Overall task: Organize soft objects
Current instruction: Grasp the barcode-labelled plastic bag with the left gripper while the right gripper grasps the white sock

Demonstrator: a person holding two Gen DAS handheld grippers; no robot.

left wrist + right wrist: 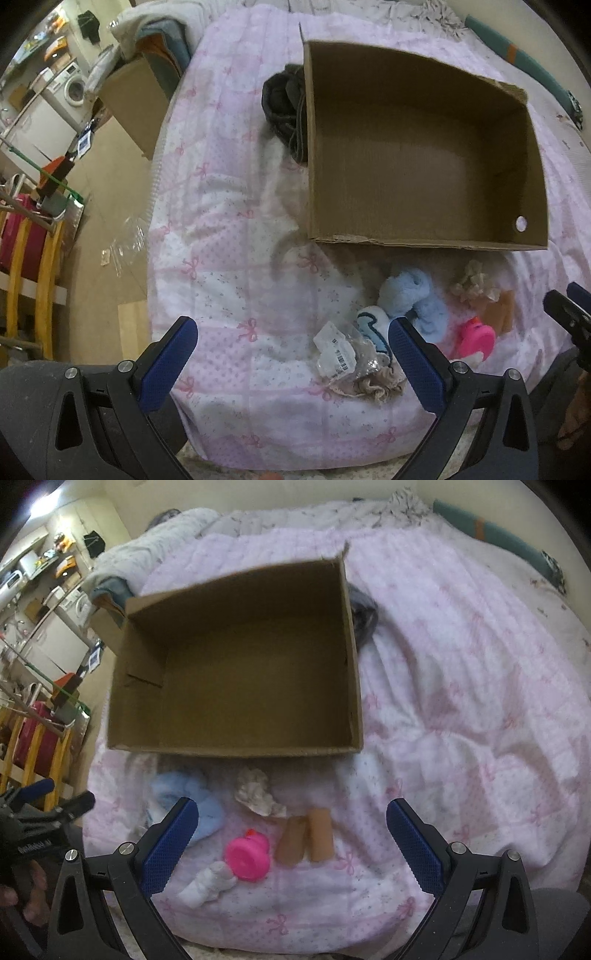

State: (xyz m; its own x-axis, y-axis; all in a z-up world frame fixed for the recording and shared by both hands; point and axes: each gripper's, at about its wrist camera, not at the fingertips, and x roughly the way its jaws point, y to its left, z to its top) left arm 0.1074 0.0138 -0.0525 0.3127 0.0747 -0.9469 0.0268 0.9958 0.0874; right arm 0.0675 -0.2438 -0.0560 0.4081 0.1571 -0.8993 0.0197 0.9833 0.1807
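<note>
Both hand-held grippers, left and right, are wide apart holding nothing, the soft toys lie on the bed before the empty box, and a loose pinch could drop one

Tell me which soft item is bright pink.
The pink duck-shaped toy, lying before the empty cardboard box. The fluffy bundle beside it is light blue; the others are pale or tan.

Left gripper and right gripper both held low with jaws spread wide, empty, side by side, pointing forward
</note>
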